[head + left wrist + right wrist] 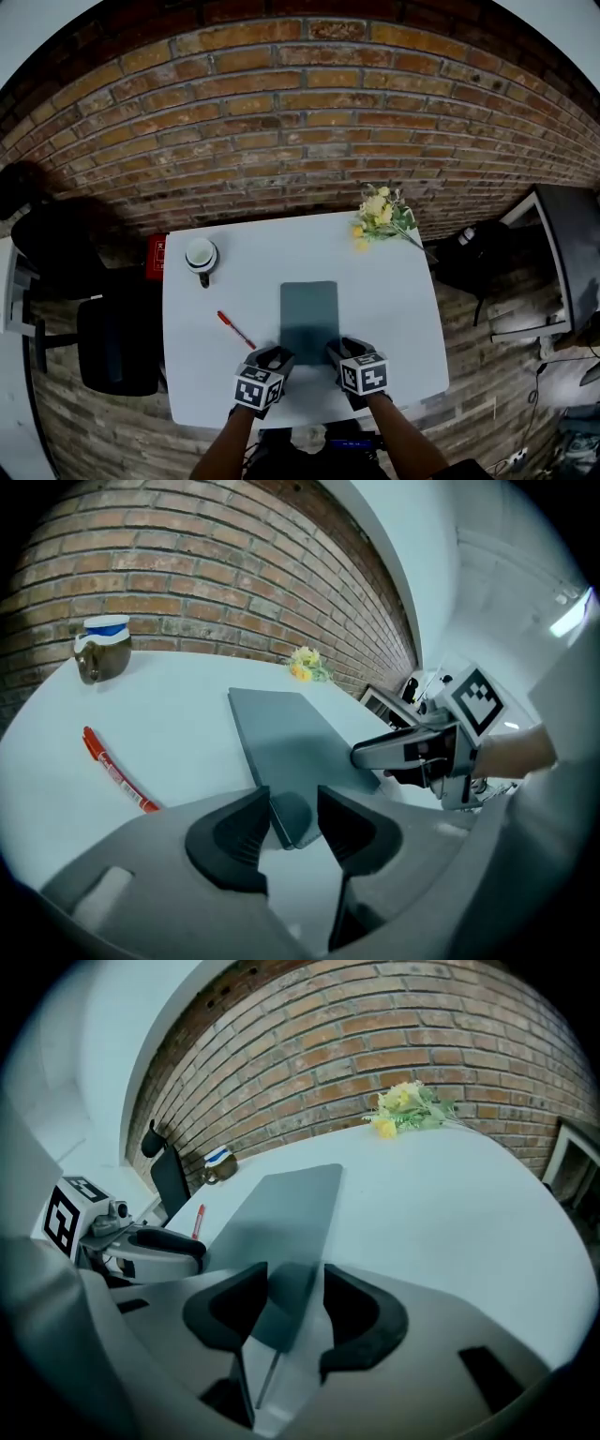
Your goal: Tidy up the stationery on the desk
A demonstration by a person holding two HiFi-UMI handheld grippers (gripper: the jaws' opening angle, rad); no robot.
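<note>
A grey-green notebook (309, 317) lies in the middle of the white table (403, 309). My left gripper (273, 361) is at its near left corner and my right gripper (339, 353) at its near right corner. In the left gripper view the notebook (281, 738) runs its corner in between the jaws, which are drawn in on it. In the right gripper view the notebook (281, 1218) is likewise pinched between narrow-set jaws. A red pen (235, 329) lies to the notebook's left, also in the left gripper view (117, 772).
A small jar with a white lid (201, 255) stands at the table's far left. Yellow flowers (382, 216) lie at the far right corner. A dark chair (117, 342) stands left of the table, a brick wall (300, 112) behind it.
</note>
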